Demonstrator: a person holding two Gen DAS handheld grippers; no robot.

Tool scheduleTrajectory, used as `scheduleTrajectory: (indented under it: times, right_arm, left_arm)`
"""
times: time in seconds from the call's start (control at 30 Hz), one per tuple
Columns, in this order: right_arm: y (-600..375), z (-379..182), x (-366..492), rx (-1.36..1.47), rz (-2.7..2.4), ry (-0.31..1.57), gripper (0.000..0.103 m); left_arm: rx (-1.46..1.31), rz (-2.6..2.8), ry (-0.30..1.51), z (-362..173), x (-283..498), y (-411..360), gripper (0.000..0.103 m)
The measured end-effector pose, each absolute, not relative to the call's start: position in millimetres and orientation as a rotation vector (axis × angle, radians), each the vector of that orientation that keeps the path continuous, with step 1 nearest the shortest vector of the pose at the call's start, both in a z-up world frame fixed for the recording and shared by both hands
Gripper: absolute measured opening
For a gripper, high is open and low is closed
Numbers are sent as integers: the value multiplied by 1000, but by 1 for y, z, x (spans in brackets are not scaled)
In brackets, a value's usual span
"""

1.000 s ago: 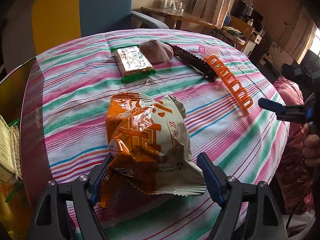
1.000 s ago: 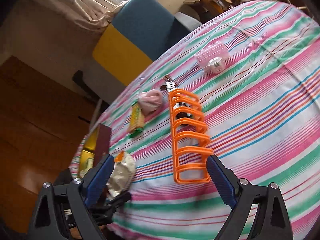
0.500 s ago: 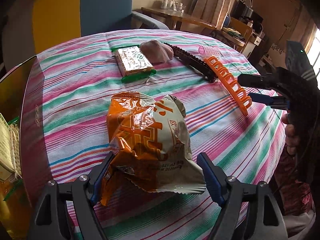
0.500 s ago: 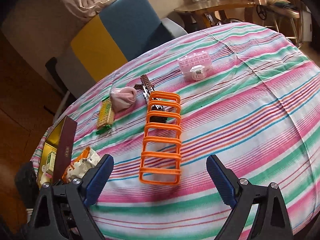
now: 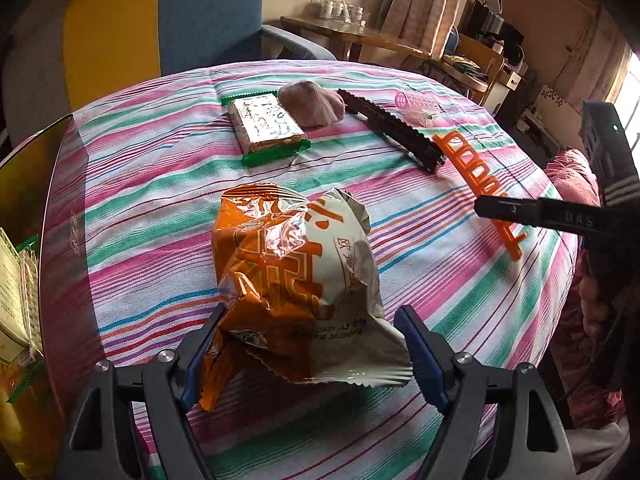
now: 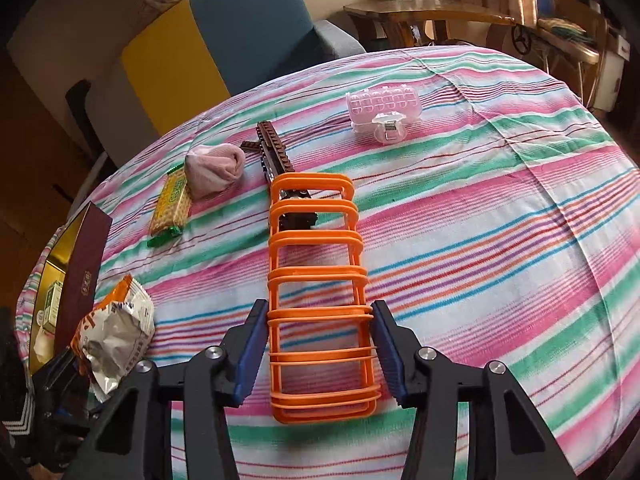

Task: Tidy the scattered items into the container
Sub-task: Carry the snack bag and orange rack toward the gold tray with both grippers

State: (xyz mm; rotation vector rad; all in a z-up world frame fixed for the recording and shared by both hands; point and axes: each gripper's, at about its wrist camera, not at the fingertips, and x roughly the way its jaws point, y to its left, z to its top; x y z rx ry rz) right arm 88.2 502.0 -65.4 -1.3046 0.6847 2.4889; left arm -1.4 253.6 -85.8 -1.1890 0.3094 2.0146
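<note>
Orange plastic fills the middle of our right wrist view: a ladder-shaped orange rack (image 6: 320, 292) lies flat on the striped tabletop (image 6: 500, 240), its near end between the blue pads of our right gripper (image 6: 318, 354). The jaws are closing on it, with the pads just beside its long sides; we cannot tell whether they already press on it. Straight ahead of this gripper, the rack's far end lies over a dark toy track piece (image 6: 276, 152). Left of that sit a pink rolled sock (image 6: 214, 170) and a green-edged biscuit packet (image 6: 170, 204), and far ahead to the right lies a clear pink compartment box (image 6: 384, 108).

Our left gripper (image 5: 308, 354) stands spread, and a crumpled orange-and-white snack bag (image 5: 296, 280) sits on the tabletop between its fingers; the left pad touches the bag's edge, while the right pad stands apart from it. To the far left of this gripper is the gold-lined container (image 5: 24, 208), an open box with a packet already inside. Ahead lie the biscuit packet, sock and track piece, and to the right the rack, with one black finger of the right gripper crossing in front of it.
</note>
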Motion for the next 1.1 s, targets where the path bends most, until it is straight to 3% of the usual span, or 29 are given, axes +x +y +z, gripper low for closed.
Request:
scheduleTrajectory:
  times: [0.43,0.6,1.1]
  right_arm:
    - [464,-61,128,-1260,2507,630,53]
    - [475,-66,124,-1247,2469,678,65]
    - [483,-72,125,-1127,2490,869,78]
  left_arm:
    - [-1231,1971,217,-71,-4,247,83]
    - [-1205,1990,214,-61,-6,242,83]
    - [-1241,2015,322,-60,-35,266,83]
